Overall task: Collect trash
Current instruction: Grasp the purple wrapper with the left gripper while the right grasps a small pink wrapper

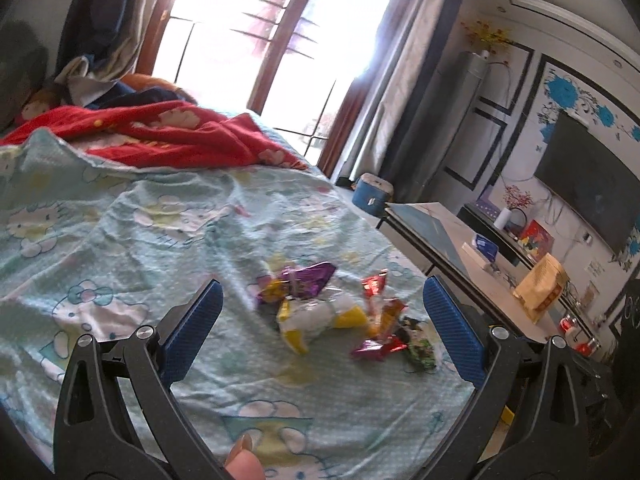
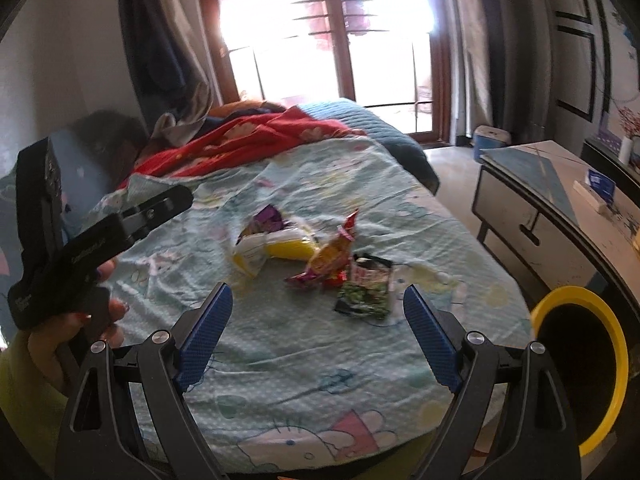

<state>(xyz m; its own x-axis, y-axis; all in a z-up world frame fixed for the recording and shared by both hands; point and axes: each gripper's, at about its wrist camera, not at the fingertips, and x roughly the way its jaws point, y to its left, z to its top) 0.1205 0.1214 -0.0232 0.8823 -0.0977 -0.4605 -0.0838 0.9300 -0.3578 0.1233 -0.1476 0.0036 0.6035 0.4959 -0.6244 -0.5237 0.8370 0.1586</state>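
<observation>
Several crumpled snack wrappers lie in a loose pile on the light blue cartoon bedsheet (image 1: 120, 220). The pile holds a purple wrapper (image 1: 304, 280) (image 2: 270, 218), a white and yellow wrapper (image 1: 316, 318) (image 2: 276, 250), red and orange wrappers (image 1: 380, 312) (image 2: 334, 258) and a green and black packet (image 1: 420, 346) (image 2: 366, 290). My left gripper (image 1: 324, 296) hovers open just short of the pile, nothing between its blue pads. My right gripper (image 2: 318, 300) is open too, with the green packet just beyond its fingertips. The left gripper's black body (image 2: 88, 240) shows at the left of the right wrist view, held by a hand (image 2: 64, 332).
A bin with a yellow rim (image 2: 580, 364) stands by the bed's right edge. A red blanket (image 1: 168, 136) and clothes are heaped at the bed's far end before a bright window. A low table (image 1: 460, 240) with boxes and a blue container (image 1: 372, 194) stand to the right.
</observation>
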